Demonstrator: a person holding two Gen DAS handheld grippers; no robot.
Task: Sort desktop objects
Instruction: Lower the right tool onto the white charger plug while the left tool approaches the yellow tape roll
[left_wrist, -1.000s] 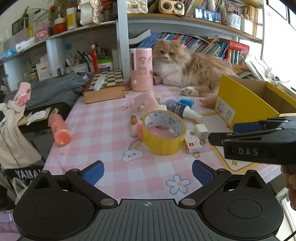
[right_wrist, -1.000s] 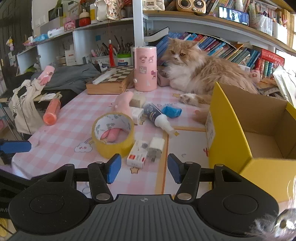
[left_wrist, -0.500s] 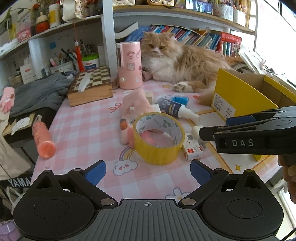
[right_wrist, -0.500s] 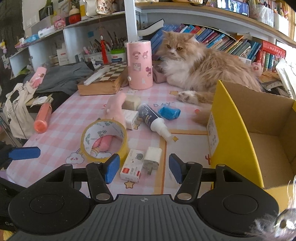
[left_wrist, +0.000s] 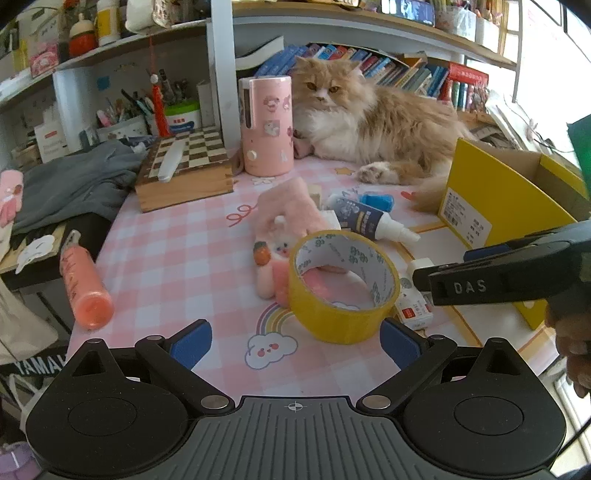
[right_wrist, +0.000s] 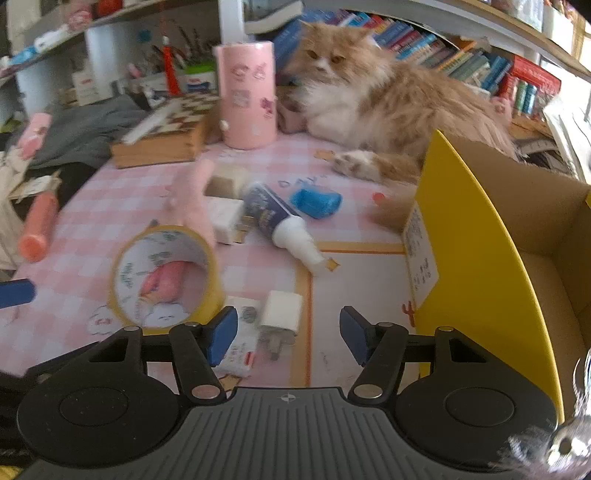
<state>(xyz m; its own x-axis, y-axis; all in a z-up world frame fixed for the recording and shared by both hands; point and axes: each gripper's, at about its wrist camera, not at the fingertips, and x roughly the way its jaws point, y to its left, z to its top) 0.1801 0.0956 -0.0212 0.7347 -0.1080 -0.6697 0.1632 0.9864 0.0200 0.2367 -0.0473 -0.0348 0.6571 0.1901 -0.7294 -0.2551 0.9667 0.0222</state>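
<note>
The yellow tape roll (left_wrist: 343, 288) lies on the pink checked tabletop (left_wrist: 177, 258), and it is the landmark here. A pink fluffy toy (left_wrist: 284, 218) lies behind it and partly inside its ring. To the right of the roll are one small white box (right_wrist: 240, 339) and one white plug (right_wrist: 280, 314), side by side. Behind the roll lies one dark glue bottle (right_wrist: 273, 218) with a white tip, and past that one blue thing (right_wrist: 316, 201). Far to the left of the roll, one orange tube (left_wrist: 83, 284) lies near the tabletop's left edge. To the right of the roll stands one open yellow box (right_wrist: 476, 258); only the right wrist view looks down into it. One fluffy cat (left_wrist: 369, 118) lies behind everything.

The left hand-held gripper (left_wrist: 295, 341) hangs just in front of the roll, its jaws wide apart with nothing in them. The right hand-held gripper (right_wrist: 288, 332) is above the white plug, and its jaws have just been opening; nothing is pinched between them. Only the left wrist view shows it from the side, right of the roll. There is bare tabletop in front of the roll and between the roll and the orange tube.
</note>
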